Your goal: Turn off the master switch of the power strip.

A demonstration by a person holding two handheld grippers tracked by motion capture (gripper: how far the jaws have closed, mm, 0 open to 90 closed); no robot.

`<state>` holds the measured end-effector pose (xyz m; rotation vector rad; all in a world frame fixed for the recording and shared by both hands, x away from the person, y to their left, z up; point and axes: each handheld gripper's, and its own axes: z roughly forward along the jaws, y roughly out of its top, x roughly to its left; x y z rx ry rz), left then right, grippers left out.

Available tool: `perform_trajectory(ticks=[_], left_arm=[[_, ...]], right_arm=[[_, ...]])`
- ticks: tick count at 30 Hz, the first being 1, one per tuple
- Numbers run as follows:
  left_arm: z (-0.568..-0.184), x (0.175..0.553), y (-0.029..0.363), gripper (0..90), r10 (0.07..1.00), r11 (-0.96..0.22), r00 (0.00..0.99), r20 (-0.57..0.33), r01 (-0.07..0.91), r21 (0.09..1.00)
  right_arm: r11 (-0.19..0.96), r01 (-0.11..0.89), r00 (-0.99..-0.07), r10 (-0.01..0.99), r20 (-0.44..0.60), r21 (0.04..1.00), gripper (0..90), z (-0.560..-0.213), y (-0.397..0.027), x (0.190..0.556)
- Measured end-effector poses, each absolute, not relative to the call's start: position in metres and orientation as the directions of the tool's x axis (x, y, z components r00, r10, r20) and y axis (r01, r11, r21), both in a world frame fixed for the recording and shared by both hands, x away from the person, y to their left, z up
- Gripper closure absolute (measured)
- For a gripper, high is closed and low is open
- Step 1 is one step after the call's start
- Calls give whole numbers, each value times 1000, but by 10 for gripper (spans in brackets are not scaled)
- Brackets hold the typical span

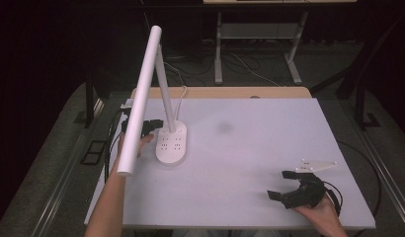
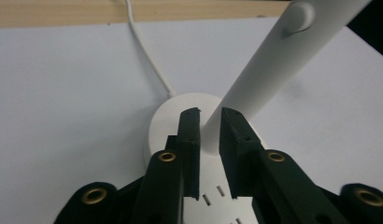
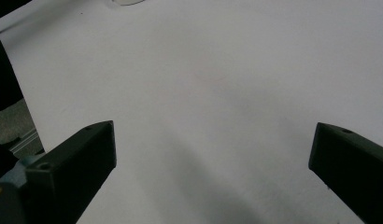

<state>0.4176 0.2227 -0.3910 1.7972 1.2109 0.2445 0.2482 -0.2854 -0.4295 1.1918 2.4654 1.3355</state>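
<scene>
A white desk lamp stands at the left of the table: a long tube head [image 1: 140,96], a slanted stem [image 1: 165,96] and an oval base [image 1: 172,146] with socket slots. My left gripper [image 1: 155,125] reaches in from the left at the foot of the stem. In the left gripper view its jaws [image 2: 209,114] stand a narrow gap apart on either side of the stem [image 2: 269,60], just above the base [image 2: 180,105]. My right gripper [image 1: 278,184] rests near the front right of the table, jaws wide open [image 3: 213,140] with nothing between them.
The white table [image 1: 250,143] has a wooden strip [image 1: 220,92] along its far edge. The lamp's white cable [image 2: 147,53] runs from the base over that edge. Black cables hang off the left side [image 1: 110,143]. Desk legs [image 1: 218,54] stand on the floor beyond.
</scene>
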Motion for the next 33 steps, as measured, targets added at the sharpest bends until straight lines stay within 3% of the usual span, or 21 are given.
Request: perform_trajectory(ticks=[4, 9, 19, 33], left_arm=[[-387, 406, 227, 661, 811, -73, 502, -300, 595, 800], [-385, 393, 232, 406, 789, -78, 530, -311, 589, 804], [-392, 365, 241, 1, 752, -59, 558, -351, 587, 807], [-406, 318, 233, 0, 728, -70, 595, -340, 558, 827]], right_arm=[[306, 592, -689, 673, 270, 746, 3, -429, -286, 248], [306, 591, -690, 672, 271, 746, 3, -429, -286, 248], [300, 591, -690, 669, 276, 749, 3, -428, -286, 247], [301, 592, -692, 665, 280, 748, 3, -427, -285, 247]])
